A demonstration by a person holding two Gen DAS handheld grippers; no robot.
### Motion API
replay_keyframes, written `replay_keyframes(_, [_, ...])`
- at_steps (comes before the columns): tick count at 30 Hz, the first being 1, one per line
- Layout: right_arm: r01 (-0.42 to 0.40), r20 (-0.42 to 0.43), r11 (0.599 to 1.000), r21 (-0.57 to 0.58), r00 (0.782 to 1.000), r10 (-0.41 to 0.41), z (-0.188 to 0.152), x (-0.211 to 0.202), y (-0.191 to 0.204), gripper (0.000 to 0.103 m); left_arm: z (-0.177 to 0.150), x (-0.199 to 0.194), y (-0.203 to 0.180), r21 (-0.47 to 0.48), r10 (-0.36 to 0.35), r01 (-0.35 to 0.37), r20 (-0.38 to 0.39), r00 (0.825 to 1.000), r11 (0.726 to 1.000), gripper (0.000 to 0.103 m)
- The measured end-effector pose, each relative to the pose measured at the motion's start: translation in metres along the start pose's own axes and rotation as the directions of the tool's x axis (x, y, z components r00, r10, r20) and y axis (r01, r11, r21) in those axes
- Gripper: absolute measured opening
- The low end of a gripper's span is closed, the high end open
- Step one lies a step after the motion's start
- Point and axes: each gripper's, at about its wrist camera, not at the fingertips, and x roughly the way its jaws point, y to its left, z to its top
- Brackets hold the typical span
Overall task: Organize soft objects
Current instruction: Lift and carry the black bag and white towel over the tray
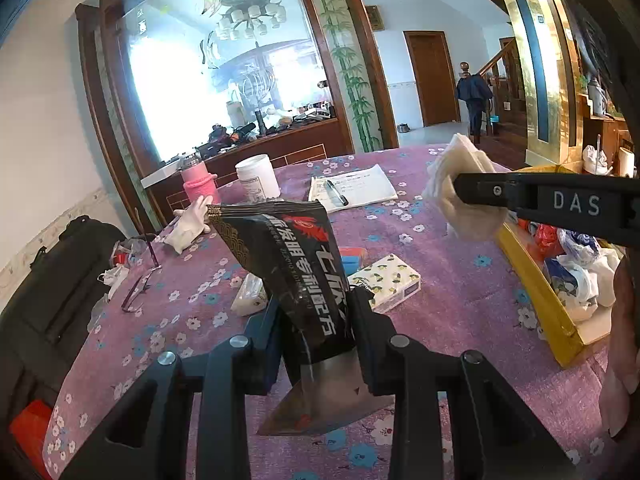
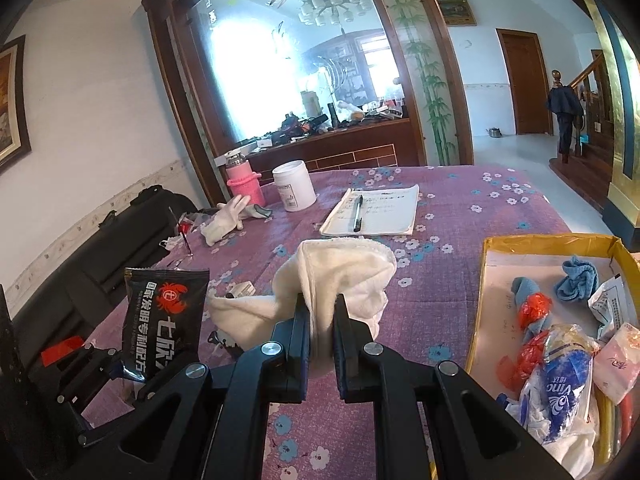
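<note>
In the left wrist view we see the left gripper low in the centre of the frame, its fingers pinching the lower part of a black snack packet. The packet stands nearly upright between them, leaning toward the upper left, its sealed top edge ending just in front of a white glove lying on the desk. Its silver bottom flap pokes out below the fingers. In the right wrist view the same packet shows at the lower left, held up above the purple flowered cloth.

The right gripper sits in the lower centre of its own view, fingers pressed almost together on a fold of a white towel. The towel bunches up above and to both sides of the fingers, hanging clear of the desk. From the left wrist view this gripper reaches in from the right edge, roughly level, with the towel at its tip.

At the right of both frames we see a yellow-rimmed box on the desk, holding blue cloths, red plastic and white bags. A tissue pack lies just right of the left fingers, and a notebook with a pen, a white jar and a pink flask stand farther back.
</note>
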Motion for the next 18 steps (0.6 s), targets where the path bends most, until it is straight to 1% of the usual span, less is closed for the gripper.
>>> replay_keyframes(12, [0.01, 0.007, 1.0, 0.021, 1.0, -0.01, 0.002, -0.002, -0.004, 0.011, 0.002, -0.003, -0.003, 0.004, 0.0, 0.0, 0.003, 1.0, 1.0, 0.03])
replay_keyframes(14, [0.022, 0.009, 0.999, 0.027, 1.0, -0.022, 0.004, -0.003, -0.007, 0.011, 0.004, -0.003, -0.005, 0.008, -0.003, 0.003, 0.006, 1.0, 1.0, 0.03])
replay_keyframes(17, [0.04, 0.025, 0.998, 0.057, 0.999, -0.041, 0.007, -0.009, -0.017, 0.011, 0.012, -0.003, -0.01, 0.015, -0.03, 0.029, 0.01, 1.0, 0.999, 0.03])
replay_keyframes(18, [0.058, 0.04, 0.995, 0.079, 0.997, -0.061, 0.01, -0.014, -0.025, 0.011, 0.016, -0.003, -0.013, 0.018, -0.053, 0.053, 0.011, 0.999, 0.998, 0.03])
